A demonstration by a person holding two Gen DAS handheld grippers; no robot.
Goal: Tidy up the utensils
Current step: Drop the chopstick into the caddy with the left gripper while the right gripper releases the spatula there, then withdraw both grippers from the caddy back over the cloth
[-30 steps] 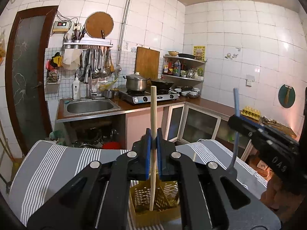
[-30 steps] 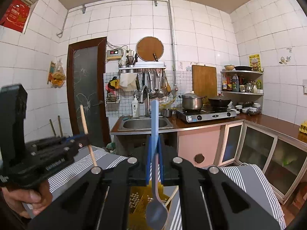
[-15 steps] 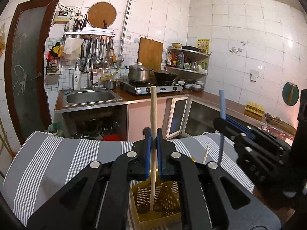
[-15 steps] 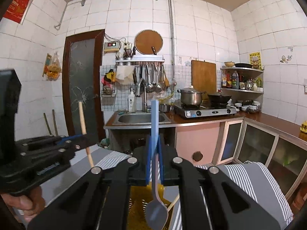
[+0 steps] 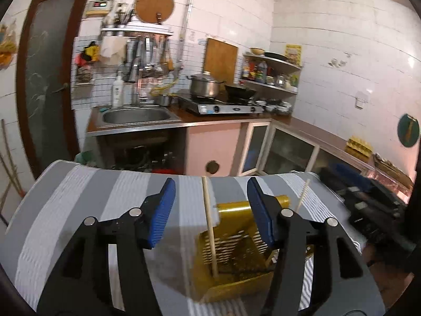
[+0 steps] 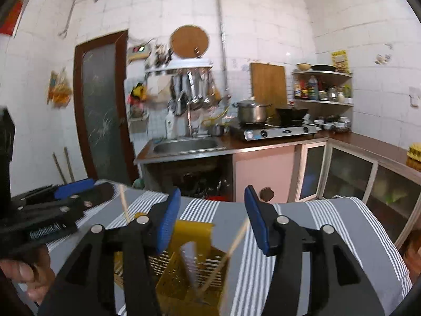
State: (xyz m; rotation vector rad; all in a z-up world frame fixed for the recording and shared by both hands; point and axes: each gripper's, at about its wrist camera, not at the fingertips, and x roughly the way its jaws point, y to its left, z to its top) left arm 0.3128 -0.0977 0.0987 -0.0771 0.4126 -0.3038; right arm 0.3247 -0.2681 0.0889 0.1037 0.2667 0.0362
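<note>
- Left gripper [image 5: 210,210]: its jaws are opening, blue pads well apart. A wooden chopstick [image 5: 209,226] stands free between them, touching neither pad, its lower end inside the yellow utensil basket [image 5: 236,287].
- Right gripper [image 6: 211,220]: its jaws are opening too, with nothing pressed between them. Below the gap a blurred spoon [image 6: 190,263] sits in the basket beside a leaning chopstick [image 6: 231,247].
- The basket rests on a grey-and-white striped cloth [image 5: 79,210].
- Progress, as I judge it: both utensils look delivered. No loose utensils show on the cloth, so little seems left.
- Beyond: sink [image 5: 136,115], stove [image 5: 223,106] and wall shelf.
</note>
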